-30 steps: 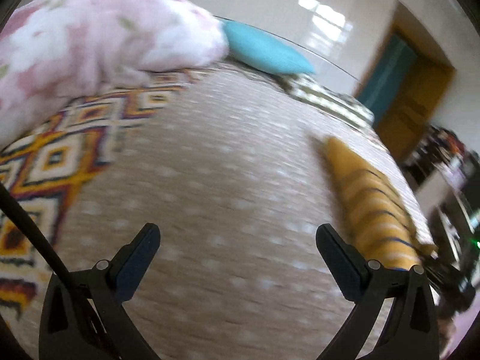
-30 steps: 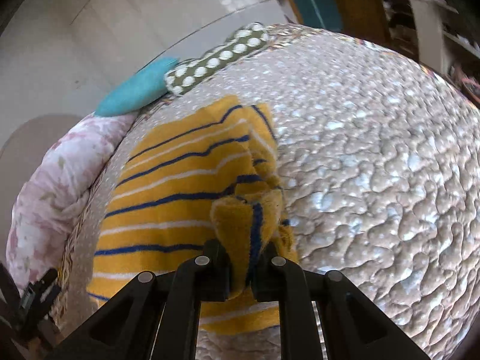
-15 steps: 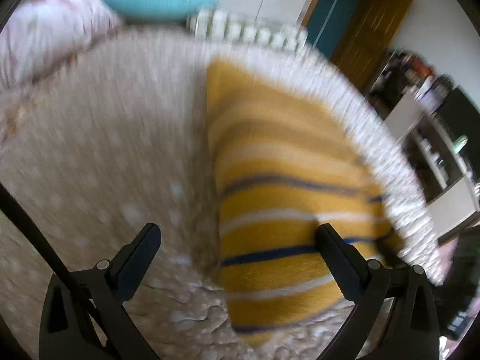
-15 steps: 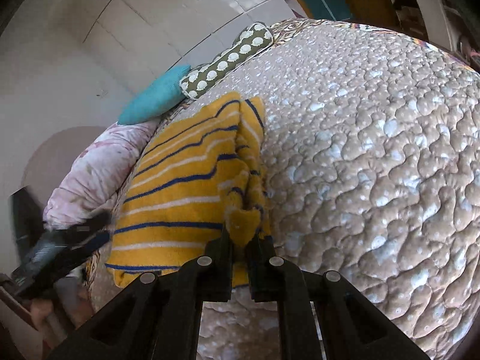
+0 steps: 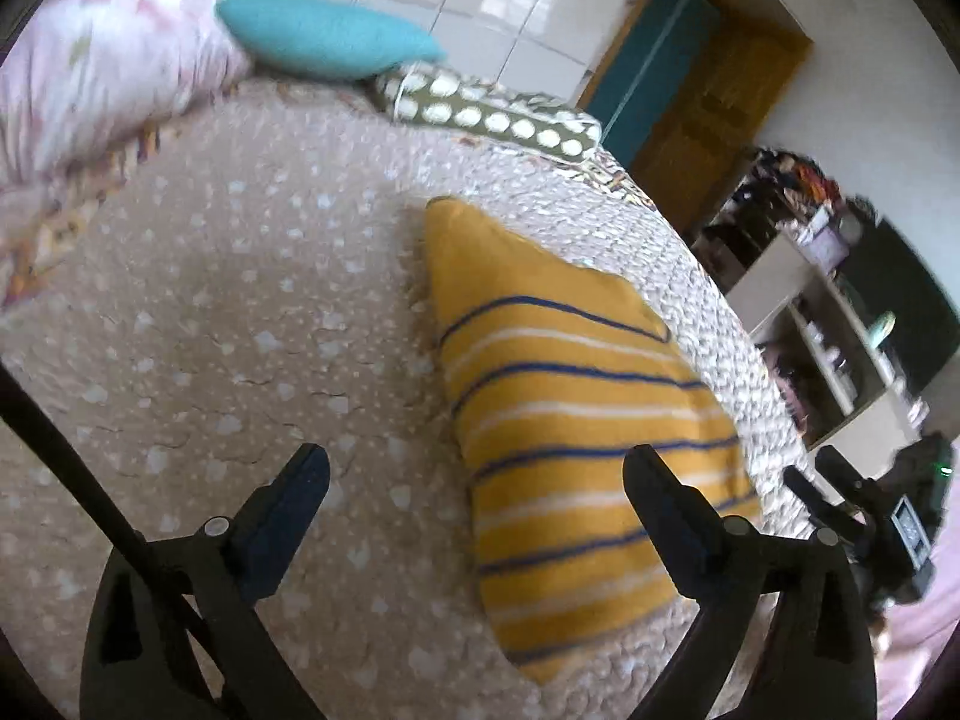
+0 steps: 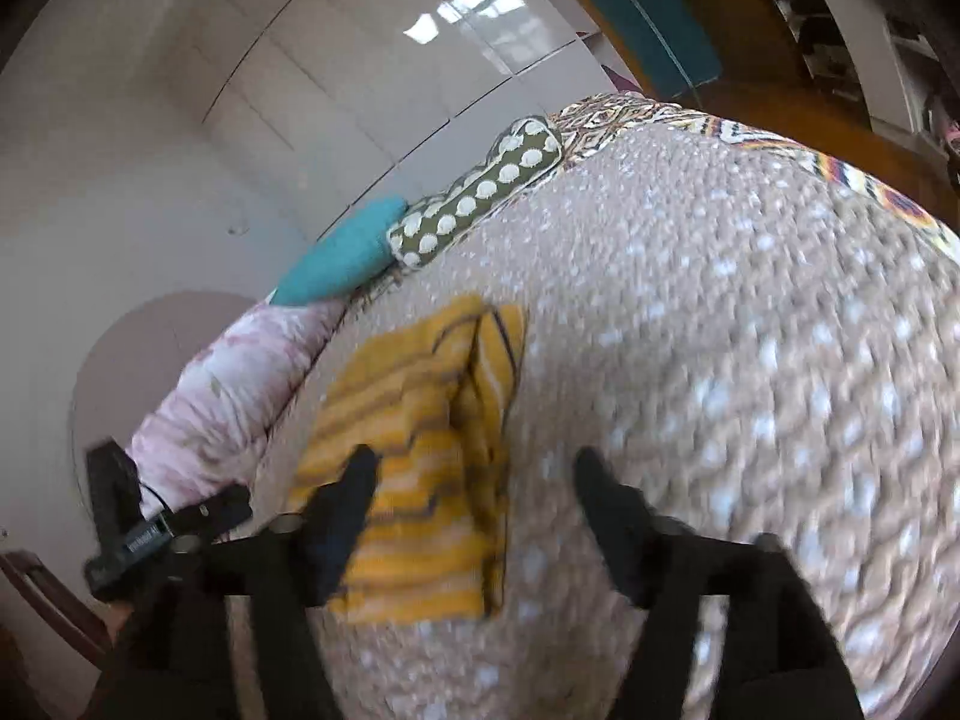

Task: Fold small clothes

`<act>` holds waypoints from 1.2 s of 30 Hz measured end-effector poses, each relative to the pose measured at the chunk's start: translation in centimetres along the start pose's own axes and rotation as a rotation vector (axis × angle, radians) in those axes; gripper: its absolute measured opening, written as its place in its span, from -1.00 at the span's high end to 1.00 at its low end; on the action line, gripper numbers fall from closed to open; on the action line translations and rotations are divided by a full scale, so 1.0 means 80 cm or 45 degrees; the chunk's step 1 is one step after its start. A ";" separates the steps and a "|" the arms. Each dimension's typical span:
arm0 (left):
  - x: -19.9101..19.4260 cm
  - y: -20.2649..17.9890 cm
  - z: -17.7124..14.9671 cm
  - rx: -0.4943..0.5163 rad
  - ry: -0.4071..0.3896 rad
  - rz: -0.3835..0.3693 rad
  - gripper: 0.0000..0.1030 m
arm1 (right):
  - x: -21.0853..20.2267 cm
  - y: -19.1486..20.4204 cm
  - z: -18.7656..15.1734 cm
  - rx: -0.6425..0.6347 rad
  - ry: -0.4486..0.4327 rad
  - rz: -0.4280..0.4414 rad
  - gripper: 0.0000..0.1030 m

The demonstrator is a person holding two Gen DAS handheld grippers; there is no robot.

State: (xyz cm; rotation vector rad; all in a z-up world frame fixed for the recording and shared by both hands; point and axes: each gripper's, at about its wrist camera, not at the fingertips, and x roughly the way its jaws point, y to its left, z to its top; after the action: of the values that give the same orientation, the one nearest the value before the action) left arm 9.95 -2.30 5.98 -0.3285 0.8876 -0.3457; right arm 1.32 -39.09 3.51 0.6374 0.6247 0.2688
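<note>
yellow striped garment lies folded on the bedspread, long axis running away from both cams. left gripper wide open w/ nothing in it, cloth just ahead under its right finger. right gripper also wide open & empty, cloth ahead-left, so imo left is nearer

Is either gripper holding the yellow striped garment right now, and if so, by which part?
Neither. The left gripper and the right gripper both have their jaws apart with nothing between them; the yellow striped garment lies folded on the bed cover.
</note>
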 end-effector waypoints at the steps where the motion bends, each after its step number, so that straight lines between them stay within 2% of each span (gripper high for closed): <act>1: 0.014 0.008 0.003 -0.035 0.045 -0.051 -0.90 | 0.012 0.000 0.010 0.006 0.033 0.024 -0.66; 5: 0.069 0.010 -0.001 -0.110 0.208 -0.265 -0.90 | 0.109 -0.001 0.040 0.031 0.265 0.024 -0.68; 8: 0.099 -0.007 -0.014 -0.082 0.286 -0.320 -0.89 | 0.173 -0.004 0.041 0.090 0.394 0.060 -0.68; 9: 0.101 -0.016 -0.017 -0.035 0.284 -0.291 -0.73 | 0.181 0.002 0.041 0.071 0.378 0.050 -0.59; 10: 0.097 -0.026 -0.017 0.010 0.275 -0.276 -0.49 | 0.188 0.009 0.041 0.054 0.382 0.070 0.11; 11: 0.091 -0.032 -0.015 0.033 0.269 -0.250 -0.43 | 0.201 0.016 0.039 0.090 0.443 0.142 0.19; 13: 0.072 -0.046 -0.005 0.064 0.250 -0.245 -0.05 | 0.201 0.033 0.044 0.071 0.430 0.121 0.30; 16: 0.045 -0.062 0.011 0.134 0.222 -0.232 -0.04 | 0.170 0.063 0.061 -0.015 0.315 0.229 0.33; 17: 0.044 -0.066 0.014 0.150 0.225 -0.214 -0.06 | 0.158 0.069 0.063 -0.046 0.270 0.232 0.33; 18: 0.045 -0.070 0.012 0.167 0.232 -0.172 -0.17 | 0.149 0.070 0.064 -0.074 0.233 0.215 0.33; 20: 0.050 -0.074 -0.001 0.216 0.235 -0.055 -0.24 | 0.150 0.058 0.056 -0.084 0.237 0.117 0.24; 22: 0.056 -0.068 -0.018 0.292 0.267 0.076 -0.25 | 0.162 0.039 0.041 -0.112 0.310 -0.053 0.20; 23: 0.057 -0.064 -0.026 0.296 0.275 0.080 -0.28 | 0.167 0.029 0.031 -0.148 0.341 -0.143 0.04; 25: 0.050 -0.049 -0.043 0.247 0.275 0.048 -0.39 | 0.149 0.017 0.023 -0.142 0.300 -0.122 -0.01; 27: 0.040 -0.033 -0.055 0.186 0.267 0.021 -0.42 | 0.134 0.019 0.026 -0.145 0.285 -0.149 -0.01; 30: 0.035 -0.020 -0.061 0.092 0.254 -0.007 -0.42 | 0.105 0.052 0.034 -0.256 0.190 -0.204 0.06; 34: 0.028 -0.008 -0.080 0.017 0.230 -0.026 -0.42 | 0.078 0.107 0.035 -0.336 0.098 -0.115 0.19; 36: 0.015 -0.011 -0.089 0.008 0.210 -0.014 -0.42 | 0.080 0.119 0.027 -0.310 0.151 -0.015 0.23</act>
State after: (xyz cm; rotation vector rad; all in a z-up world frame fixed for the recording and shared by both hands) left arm 4.85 -4.58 1.36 -0.3018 1.0465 -0.3897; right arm 7.21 -30.01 7.92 0.3856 0.6963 0.3676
